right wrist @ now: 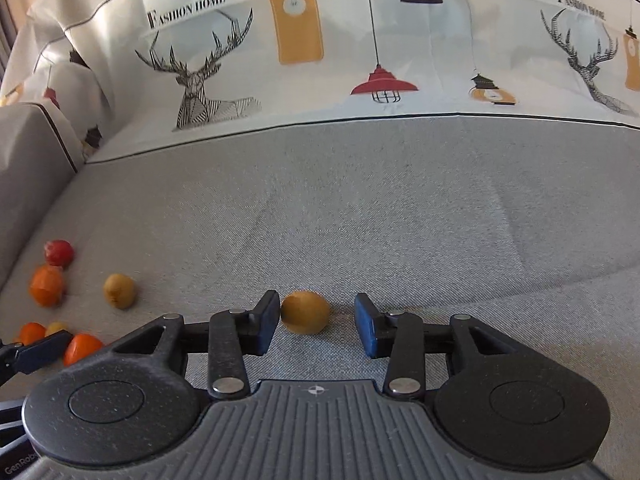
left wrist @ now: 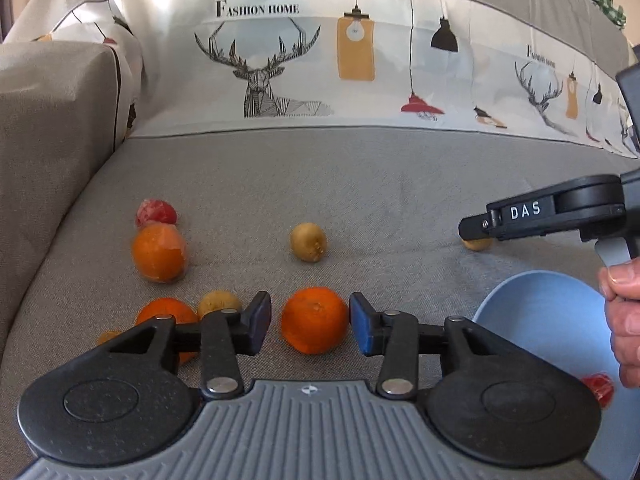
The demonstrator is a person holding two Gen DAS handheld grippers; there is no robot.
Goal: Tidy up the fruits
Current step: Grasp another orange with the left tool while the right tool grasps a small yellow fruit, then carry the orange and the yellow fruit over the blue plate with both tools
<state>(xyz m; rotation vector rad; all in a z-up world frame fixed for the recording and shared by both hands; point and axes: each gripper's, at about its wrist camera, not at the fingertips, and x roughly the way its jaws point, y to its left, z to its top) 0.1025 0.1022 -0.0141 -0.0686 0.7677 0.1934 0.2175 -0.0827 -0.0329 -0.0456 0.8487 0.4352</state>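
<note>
My left gripper [left wrist: 310,322] is open, its blue pads on either side of an orange [left wrist: 314,320] on the grey sofa seat. Another orange [left wrist: 160,253], a red fruit [left wrist: 155,212] behind it, a brown kiwi-like fruit [left wrist: 308,242], a third orange [left wrist: 170,314] and a small yellowish fruit [left wrist: 218,303] lie around it. My right gripper [right wrist: 316,318] is open around a yellow-brown fruit [right wrist: 305,312], which sits closer to the left pad. The right gripper also shows in the left wrist view [left wrist: 480,226].
A light blue bowl [left wrist: 548,312] sits at the right with a red fruit [left wrist: 598,388] in it. The sofa armrest [left wrist: 52,128] rises at the left. A printed cover [left wrist: 320,60] drapes the backrest. The left fruit cluster also appears in the right wrist view [right wrist: 48,284].
</note>
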